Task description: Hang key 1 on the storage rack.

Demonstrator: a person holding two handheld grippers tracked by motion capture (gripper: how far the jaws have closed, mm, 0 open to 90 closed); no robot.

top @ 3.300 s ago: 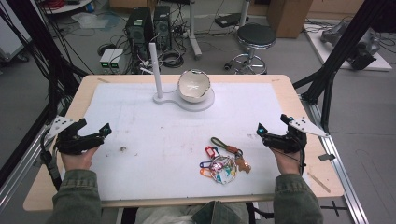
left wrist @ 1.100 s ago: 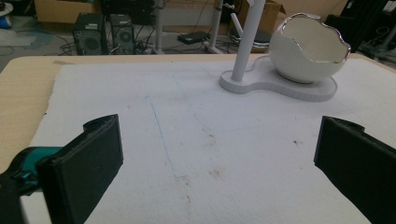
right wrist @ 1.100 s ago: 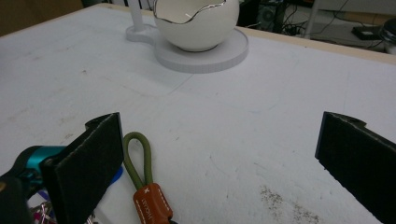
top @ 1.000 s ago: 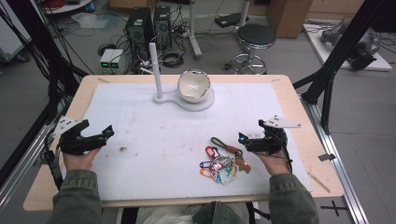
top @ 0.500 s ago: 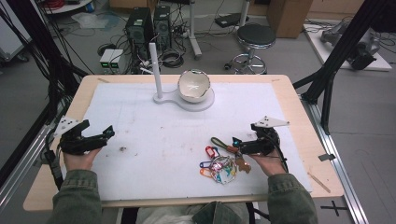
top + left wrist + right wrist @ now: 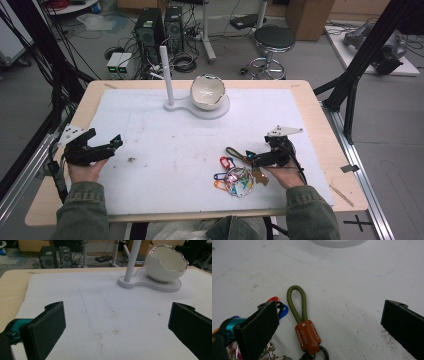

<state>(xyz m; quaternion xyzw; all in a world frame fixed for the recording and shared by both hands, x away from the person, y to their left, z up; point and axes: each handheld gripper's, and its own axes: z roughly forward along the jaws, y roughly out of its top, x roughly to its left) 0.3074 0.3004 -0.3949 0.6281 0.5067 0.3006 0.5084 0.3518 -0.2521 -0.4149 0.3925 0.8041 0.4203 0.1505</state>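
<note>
A bunch of keys with coloured tags [image 6: 235, 177] lies on the white mat at the front right. Its olive cord loop [image 6: 297, 302] ends in a brown leather tab [image 6: 308, 335], and both lie between my right gripper's jaws, nearer the left jaw. My right gripper [image 6: 251, 157] is open and low over the loop, pointing left. My left gripper [image 6: 111, 145] is open at the front left with only bare mat [image 6: 105, 320] between its jaws. A white egg-shaped bowl [image 6: 207, 91] and a white post [image 6: 166, 75] share one flat white base [image 6: 200, 107] at the back.
A white mat [image 6: 165, 140] covers most of the wooden table [image 6: 320, 120]. Small dark specks [image 6: 131, 160] mark the mat near my left gripper. Behind the table stand computer towers [image 6: 160, 22] and a stool [image 6: 272, 40]. Black frame bars [image 6: 360, 65] rise at the right.
My right gripper has moved left and a little down, from the table's right side to the cord loop of the key bunch. My left gripper has barely shifted.
</note>
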